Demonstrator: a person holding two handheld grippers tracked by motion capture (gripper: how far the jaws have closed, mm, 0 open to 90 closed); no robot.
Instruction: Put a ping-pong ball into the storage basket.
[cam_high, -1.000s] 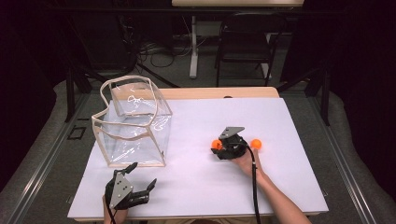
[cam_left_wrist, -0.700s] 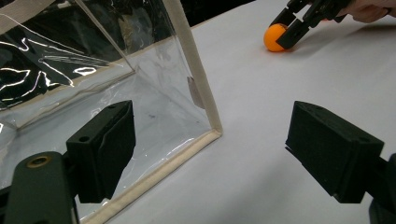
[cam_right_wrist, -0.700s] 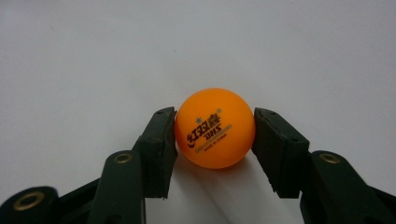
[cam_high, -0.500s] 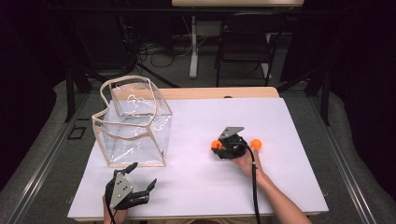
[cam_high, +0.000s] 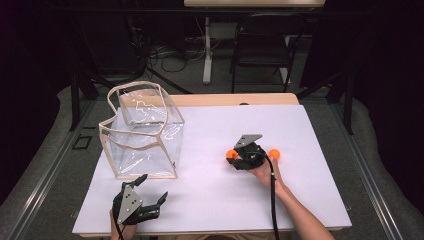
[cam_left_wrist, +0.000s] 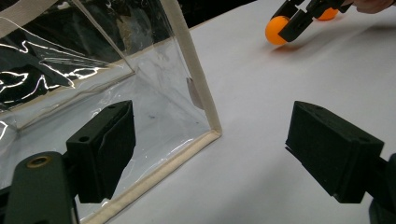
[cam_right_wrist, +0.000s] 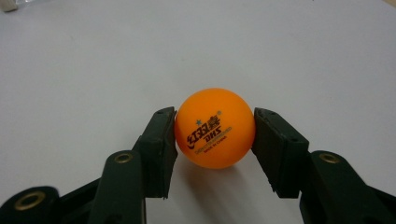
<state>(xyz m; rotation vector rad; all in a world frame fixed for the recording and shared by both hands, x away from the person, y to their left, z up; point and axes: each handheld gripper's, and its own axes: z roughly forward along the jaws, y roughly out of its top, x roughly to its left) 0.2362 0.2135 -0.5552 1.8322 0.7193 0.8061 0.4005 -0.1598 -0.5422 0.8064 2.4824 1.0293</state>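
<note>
**Orange ball now clamped in right tool**

Right tool has just been closing: jaws stood a bit wider a second ago, now both pads press the ball's sides, as the right gripper view shows. Ball sits between them, low over or on the white counter; can't tell if it's lifted. Neither hand has shifted. Read: grasp looks done, so the next step is probably a lift and carry toward the clear bag.

Ball: glossy orange table-tennis ball, dark printed logo and star facing the camera, gripped about its widest part. Smooth and light, so it could squirt out if the squeeze is off-centre.

A second orange ball lies on the counter just right of the tool.

Left tool is released, jaws wide, resting near the bag's front corner.
</note>
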